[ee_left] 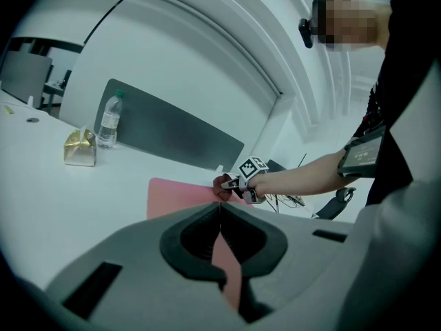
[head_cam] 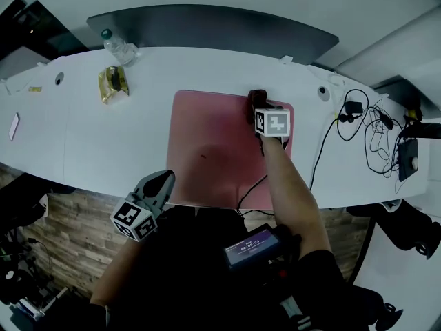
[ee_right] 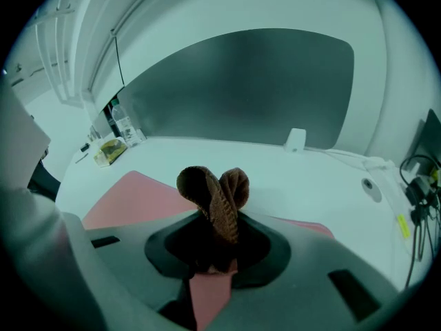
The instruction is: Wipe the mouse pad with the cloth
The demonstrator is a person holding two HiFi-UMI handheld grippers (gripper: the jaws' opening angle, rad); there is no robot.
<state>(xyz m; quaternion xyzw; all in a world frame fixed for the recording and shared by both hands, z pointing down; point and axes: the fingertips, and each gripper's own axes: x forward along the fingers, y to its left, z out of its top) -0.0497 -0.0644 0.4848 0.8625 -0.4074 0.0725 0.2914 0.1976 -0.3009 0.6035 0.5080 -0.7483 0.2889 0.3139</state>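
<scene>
**One idle, one clamped**

The left gripper (head_cam: 162, 181) hangs at the near edge of the table (head_cam: 89, 150), jaws together, empty. The pink mouse pad (head_cam: 210, 147) lies mid-table. The right gripper (head_cam: 260, 116) clamps the brown cloth (head_cam: 256, 97) at the pad's far right corner.

Nothing reads clearly; the forearm screen (head_cam: 251, 247) shows print too small to read.

I see a long white table (head_cam: 83, 140) stretching to either side of the right fingers (head_cam: 256, 110). Beyond them a dark grey curved panel (head_cam: 213, 29) stands along its far edge, before pale walls (ee_right: 227, 5). Behind the left fingers (head_cam: 160, 183) lies wood-plank floor (head_cam: 72, 223). The light is soft and even.
</scene>
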